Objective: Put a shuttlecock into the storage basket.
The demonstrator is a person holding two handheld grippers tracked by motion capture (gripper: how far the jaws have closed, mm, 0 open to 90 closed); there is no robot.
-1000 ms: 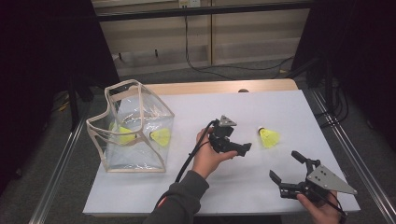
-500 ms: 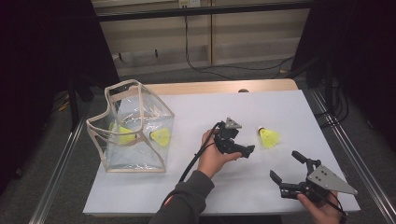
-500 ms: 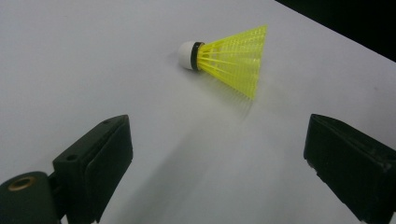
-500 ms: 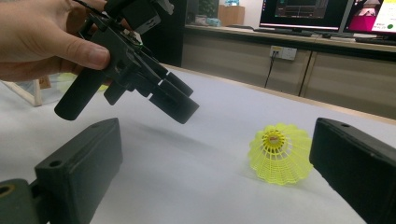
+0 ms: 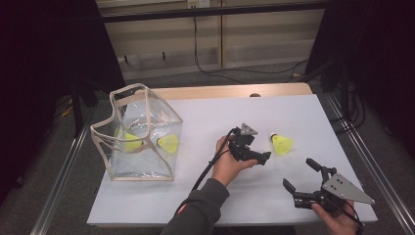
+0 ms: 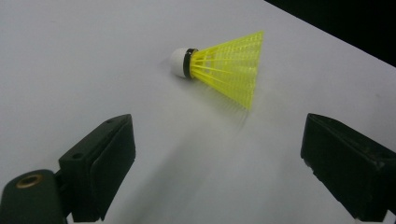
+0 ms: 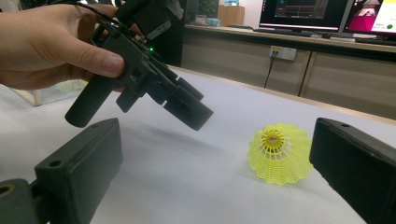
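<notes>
Left gripper [image 5: 257, 155], apparently open, near yellow shuttlecock [image 5: 282, 144].

Cut off and blurred
The right gripper [image 5: 309, 182] holder's hand [image 5: 337, 223] runs off the bottom edge; bagged shuttlecocks [image 5: 128, 141] blur behind plastic

The table [image 5: 210, 196] carries a plain white top, with a strip of light wood exposed along its far edge and metal rails along both sides. A clear plastic bag [image 5: 139, 134] with beige trim stands on the left part of the surface. A yellow shuttlecock [image 5: 282, 144] with a white cork lies on its side on the right part, well apart from the bag, cork end pointing toward the far left.
</notes>
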